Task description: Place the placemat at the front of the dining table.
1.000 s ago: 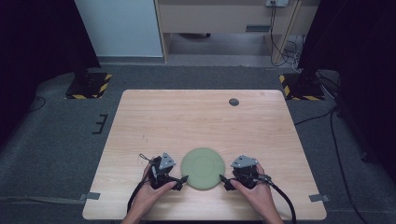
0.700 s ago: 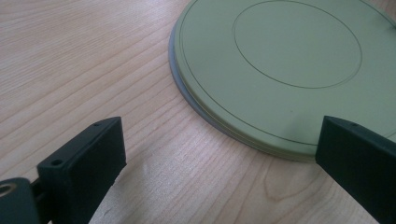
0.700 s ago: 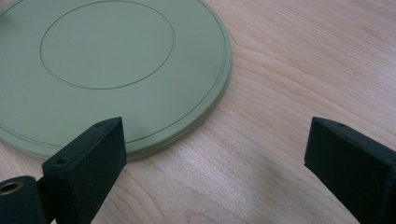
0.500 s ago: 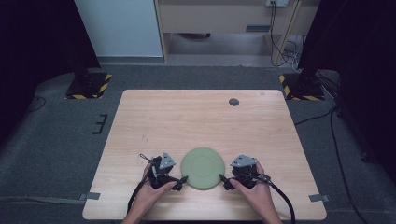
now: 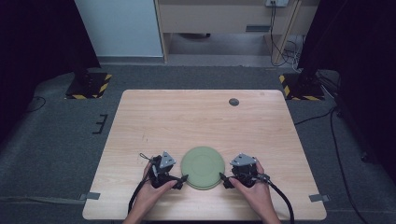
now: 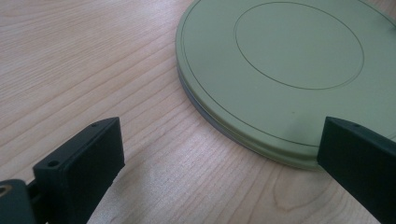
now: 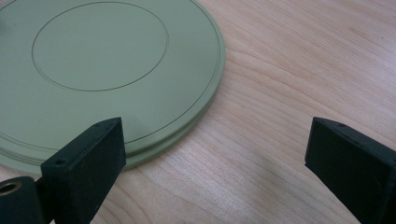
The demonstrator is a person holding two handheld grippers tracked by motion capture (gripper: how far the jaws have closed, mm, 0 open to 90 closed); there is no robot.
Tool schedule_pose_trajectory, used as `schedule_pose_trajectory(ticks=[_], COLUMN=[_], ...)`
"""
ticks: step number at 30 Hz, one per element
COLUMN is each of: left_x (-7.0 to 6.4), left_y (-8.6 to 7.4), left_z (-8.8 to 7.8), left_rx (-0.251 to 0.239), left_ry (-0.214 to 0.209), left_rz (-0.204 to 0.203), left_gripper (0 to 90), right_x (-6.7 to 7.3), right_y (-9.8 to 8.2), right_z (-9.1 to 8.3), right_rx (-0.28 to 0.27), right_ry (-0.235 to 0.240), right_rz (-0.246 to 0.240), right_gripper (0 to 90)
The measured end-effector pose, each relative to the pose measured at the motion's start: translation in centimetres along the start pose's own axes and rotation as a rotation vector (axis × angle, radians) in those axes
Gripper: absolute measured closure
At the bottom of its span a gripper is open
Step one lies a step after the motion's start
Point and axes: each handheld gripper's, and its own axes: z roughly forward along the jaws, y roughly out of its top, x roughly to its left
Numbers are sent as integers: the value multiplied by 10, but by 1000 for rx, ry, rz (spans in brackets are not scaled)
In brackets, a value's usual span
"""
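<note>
Both grippers are spread wide, holding nothing. The left gripper (image 5: 181, 179) sits just beside the green plate's (image 5: 202, 167) left edge and the right gripper (image 5: 223, 179) just beside its right edge, so it's dead center between them, flat on the surface (image 5: 196, 121).

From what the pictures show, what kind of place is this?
Probably a lab or recording room: a lone wooden table on grey carpet, dark curtains at both sides, hazard-striped stand bases, loose cables on the floor.
</note>
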Motion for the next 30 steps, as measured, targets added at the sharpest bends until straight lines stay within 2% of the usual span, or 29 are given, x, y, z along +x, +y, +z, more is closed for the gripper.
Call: schedule_pose_trajectory(ticks=[30], left_x=[1], left_y=[1], left_z=[3], left_rx=[-14], left_ry=[16], left_rz=[-16], left_gripper=[0], right_x=[-2], right_y=[1], right_z=[3], right_rx=[-8], right_ry=[-25], right_rz=[11], right_gripper=[53])
